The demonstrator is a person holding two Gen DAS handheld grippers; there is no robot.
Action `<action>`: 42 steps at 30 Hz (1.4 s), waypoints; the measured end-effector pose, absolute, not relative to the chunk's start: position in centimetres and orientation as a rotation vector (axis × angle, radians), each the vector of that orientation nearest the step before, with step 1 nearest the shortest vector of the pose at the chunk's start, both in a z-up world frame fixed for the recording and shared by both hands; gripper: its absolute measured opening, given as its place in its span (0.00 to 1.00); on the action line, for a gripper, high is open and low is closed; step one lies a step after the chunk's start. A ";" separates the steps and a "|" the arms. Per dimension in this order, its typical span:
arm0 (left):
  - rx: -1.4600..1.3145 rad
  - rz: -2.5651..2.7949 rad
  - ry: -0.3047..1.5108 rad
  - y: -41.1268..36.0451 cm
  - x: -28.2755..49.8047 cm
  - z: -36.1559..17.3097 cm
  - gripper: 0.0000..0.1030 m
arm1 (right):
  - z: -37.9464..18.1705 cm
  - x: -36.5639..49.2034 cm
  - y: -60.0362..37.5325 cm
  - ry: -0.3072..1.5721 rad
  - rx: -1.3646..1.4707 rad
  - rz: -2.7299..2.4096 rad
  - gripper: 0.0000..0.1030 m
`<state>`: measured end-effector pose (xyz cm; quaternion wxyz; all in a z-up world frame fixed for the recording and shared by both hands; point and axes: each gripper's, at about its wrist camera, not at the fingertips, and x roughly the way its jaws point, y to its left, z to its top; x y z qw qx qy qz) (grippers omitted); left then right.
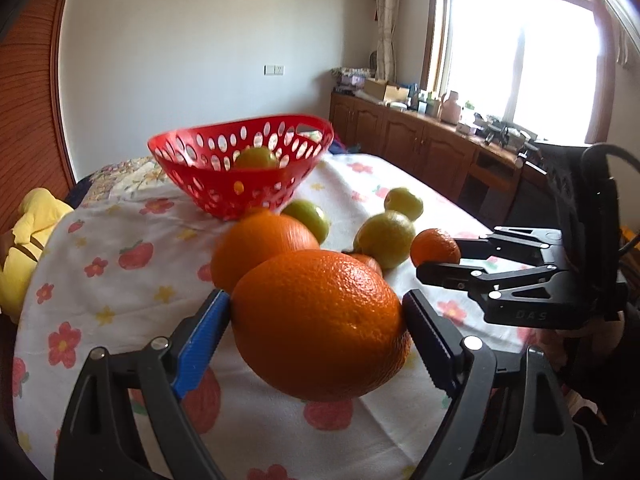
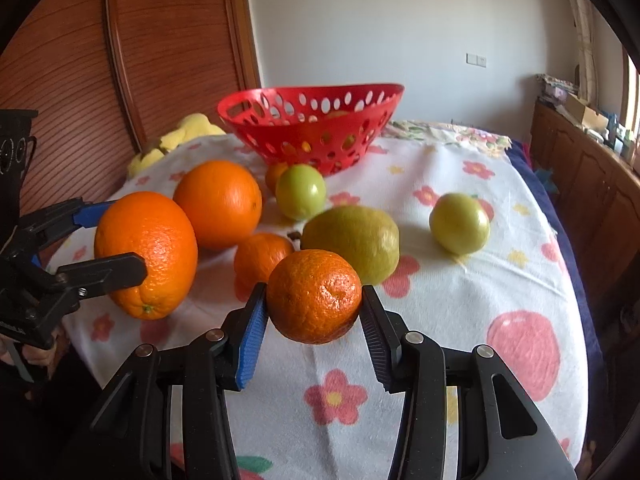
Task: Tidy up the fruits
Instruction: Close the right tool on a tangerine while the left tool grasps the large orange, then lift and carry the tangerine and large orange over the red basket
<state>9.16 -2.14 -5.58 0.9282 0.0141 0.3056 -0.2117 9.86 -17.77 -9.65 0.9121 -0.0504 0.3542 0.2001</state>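
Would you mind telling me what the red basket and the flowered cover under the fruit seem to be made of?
Red basket: likely moulded plastic, slightly glossy, with thin walls and clean oval holes. Flowered cover: looks like woven cotton cloth, matte, creased, with printed flowers and strawberries.

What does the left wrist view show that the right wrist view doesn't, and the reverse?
Left wrist only: the bright window and a green fruit clearly visible inside the basket. Right wrist only: a second small mandarin in full beside the lemon. Both: the red basket, the left gripper shut on a large orange, the right gripper shut on a mandarin.
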 end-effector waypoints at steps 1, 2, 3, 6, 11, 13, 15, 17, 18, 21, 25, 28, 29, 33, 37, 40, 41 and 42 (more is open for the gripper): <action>0.029 -0.431 0.620 -2.1 9.1 -5.4 0.84 | -9.4 9.9 -17.8 0.724 -0.104 0.414 0.45; 0.029 -0.429 0.614 -2.0 9.1 -5.0 0.84 | -9.2 9.9 -17.8 0.721 -0.104 0.415 0.45; 0.021 -0.428 0.607 -1.8 9.1 -4.7 0.84 | -8.9 10.0 -17.9 0.718 -0.104 0.415 0.45; 0.011 -0.430 0.590 -1.3 9.2 -3.7 0.84 | -8.2 10.3 -17.9 0.706 -0.101 0.416 0.45; 0.010 -0.428 0.550 -0.6 9.6 -1.9 0.84 | -7.1 10.7 -17.9 0.688 -0.103 0.423 0.45; 0.018 -0.426 0.530 -0.5 9.8 -1.1 0.84 | -6.4 11.0 -17.9 0.676 -0.107 0.426 0.45; 0.032 -0.426 0.507 -0.4 10.3 0.0 0.84 | -5.5 11.4 -17.8 0.660 -0.118 0.433 0.45; 0.034 -0.427 0.491 -0.1 11.1 0.9 0.84 | -4.5 12.0 -17.6 0.643 -0.127 0.444 0.45; 0.036 -0.425 0.479 0.1 11.5 1.4 0.84 | -3.9 12.4 -17.5 0.634 -0.135 0.448 0.45; 0.048 -0.412 0.453 0.5 12.8 2.5 0.84 | -2.4 13.8 -16.9 0.612 -0.162 0.460 0.45; 0.049 -0.397 0.442 1.3 14.5 3.0 0.84 | -0.9 16.6 -16.2 0.596 -0.179 0.473 0.45; 0.049 -0.385 0.446 1.8 15.7 3.1 0.84 | -0.6 18.8 -15.5 0.597 -0.191 0.478 0.45; 0.049 -0.381 0.448 2.0 16.2 3.1 0.84 | -0.6 19.3 -15.4 0.599 -0.191 0.482 0.45; 0.052 -0.363 0.458 2.4 17.7 3.1 0.84 | -0.9 22.0 -14.3 0.619 -0.191 0.509 0.45; 0.046 -0.352 0.469 2.7 19.4 2.9 0.84 | -1.7 24.8 -13.0 0.658 -0.211 0.529 0.45; 0.045 -0.350 0.479 2.7 20.5 2.6 0.84 | -2.6 26.4 -12.3 0.693 -0.222 0.544 0.45; 0.042 -0.350 0.485 2.7 21.0 2.4 0.84 | -2.9 26.7 -12.1 0.701 -0.226 0.545 0.45; 0.039 -0.350 0.492 2.8 21.5 2.2 0.84 | -3.2 27.2 -12.0 0.711 -0.233 0.546 0.45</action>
